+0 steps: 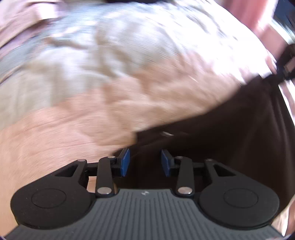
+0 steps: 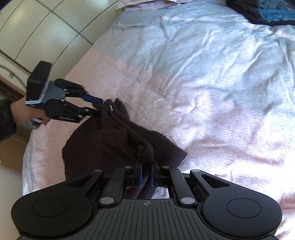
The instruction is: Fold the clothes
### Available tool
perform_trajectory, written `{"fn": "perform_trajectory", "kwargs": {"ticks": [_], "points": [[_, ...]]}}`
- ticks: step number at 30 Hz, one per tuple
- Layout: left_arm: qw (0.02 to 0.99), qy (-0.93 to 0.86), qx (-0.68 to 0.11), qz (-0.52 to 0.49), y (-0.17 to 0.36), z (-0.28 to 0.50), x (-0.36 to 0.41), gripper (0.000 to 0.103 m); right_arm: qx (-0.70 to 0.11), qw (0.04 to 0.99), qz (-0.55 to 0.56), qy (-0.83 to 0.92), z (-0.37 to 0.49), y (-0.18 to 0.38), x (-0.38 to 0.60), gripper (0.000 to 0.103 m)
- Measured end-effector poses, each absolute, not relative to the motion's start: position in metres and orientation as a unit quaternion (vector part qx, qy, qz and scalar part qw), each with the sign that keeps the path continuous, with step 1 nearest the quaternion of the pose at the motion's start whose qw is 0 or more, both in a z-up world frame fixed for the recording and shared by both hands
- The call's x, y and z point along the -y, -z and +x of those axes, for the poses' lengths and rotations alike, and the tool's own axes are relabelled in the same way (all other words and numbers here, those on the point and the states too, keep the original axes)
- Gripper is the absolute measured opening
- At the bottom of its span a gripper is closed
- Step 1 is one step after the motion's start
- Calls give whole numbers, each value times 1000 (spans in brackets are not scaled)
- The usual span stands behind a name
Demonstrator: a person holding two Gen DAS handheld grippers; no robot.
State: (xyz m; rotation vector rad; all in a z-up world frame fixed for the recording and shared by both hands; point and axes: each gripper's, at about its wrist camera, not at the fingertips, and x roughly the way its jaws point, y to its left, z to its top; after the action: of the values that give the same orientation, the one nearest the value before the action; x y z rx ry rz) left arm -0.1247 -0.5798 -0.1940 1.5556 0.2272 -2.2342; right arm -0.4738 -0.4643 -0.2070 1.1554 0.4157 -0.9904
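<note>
A dark brown garment (image 2: 110, 140) lies bunched on a pink and grey bedspread (image 2: 202, 73). My right gripper (image 2: 146, 166) is shut on a bunched corner of the garment near its right end. My left gripper (image 2: 100, 108) shows in the right wrist view at the garment's far left corner, its fingers apart around the cloth edge. In the blurred left wrist view the left gripper (image 1: 145, 160) stands open with the brown garment (image 1: 230, 138) between and beyond its blue pads. The right gripper (image 1: 287, 62) shows at the right edge there.
The bedspread (image 1: 110, 73) fills most of both views. A pile of dark and blue clothes (image 2: 267, 13) lies at the bed's far right. The bed's left edge drops to a tiled floor (image 2: 46, 27). The person's hand and dark sleeve (image 2: 7, 118) are at the left.
</note>
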Motion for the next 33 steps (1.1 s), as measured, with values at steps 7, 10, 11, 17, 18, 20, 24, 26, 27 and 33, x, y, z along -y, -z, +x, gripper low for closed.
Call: {"fn": "perform_trajectory", "kwargs": {"ticks": [7,10,11,17,18,20,24,26,27,33], "points": [[283,803,-162,500,171,-66,578,32,-192,680,509,492,-473,191,452,28],[263,801,-181,507,187,-65,567,34,-187,683,506,492,-467,189,448,42],[256,800,-185,510,195,-68,566,35,-186,685,506,489,-464,189,447,45],[236,797,-204,517,236,-88,567,34,-162,675,535,482,-452,211,455,44],[232,796,-214,515,240,-90,569,24,-149,669,547,480,-454,215,457,39],[232,795,-227,512,239,-92,572,8,-133,660,565,477,-457,221,461,9],[251,811,-199,489,207,-89,571,3,-139,669,555,474,-458,203,463,4],[259,817,-189,480,197,-89,573,3,-138,681,543,472,-463,186,463,4],[260,816,-189,480,199,-90,576,3,-140,679,543,474,-464,190,464,3],[264,801,-213,494,244,-98,580,4,-143,665,556,479,-473,222,473,3]]}}
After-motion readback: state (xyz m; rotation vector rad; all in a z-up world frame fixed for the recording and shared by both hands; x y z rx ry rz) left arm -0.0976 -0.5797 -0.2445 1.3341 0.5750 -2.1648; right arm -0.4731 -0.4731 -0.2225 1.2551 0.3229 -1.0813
